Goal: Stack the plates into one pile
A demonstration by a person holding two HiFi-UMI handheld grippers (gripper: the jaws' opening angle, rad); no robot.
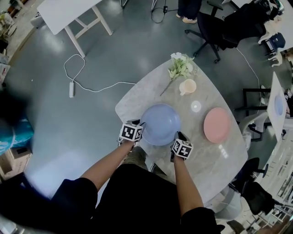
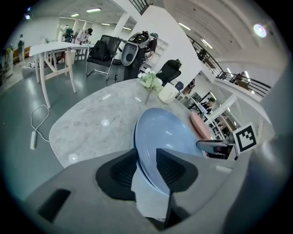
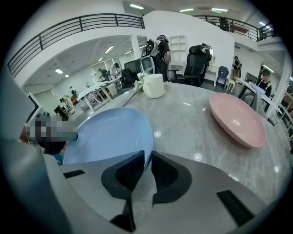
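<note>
A grey, glossy floor (image 1: 91, 45) surrounds a rounded marble-patterned surface (image 1: 137, 103), seen from above in the head view. Beyond the surface stand a white table (image 1: 64, 13) and a dark office chair (image 1: 210, 27), and a white cable (image 1: 91, 87) trails across the floor.

On the far part of the surface lie a spray of white flowers (image 1: 181, 66) and, just beside it, a cream cup (image 1: 188, 87). The pink plate (image 1: 216, 124) sits alone toward the right side, well apart from the blue plate (image 1: 160, 124), which is at the near edge of the surface, directly in front of the person. No plate lies on another.

The left gripper (image 1: 140, 125) meets the blue plate at its left rim. In the left gripper view its jaws stand clearly apart with the rim passing between them, and a gap shows beside the rim, so the pads do not clamp it. The right gripper (image 1: 179, 136) meets the same plate at its near right rim. In the right gripper view its jaws are drawn almost together, with the thin edge of the plate pinched between the pads.

Both grippers point steeply downward, with the person's bare forearms reaching in from the bottom of the head view. Whether the blue plate rests flat on the surface or is raised slightly cannot be told
</note>
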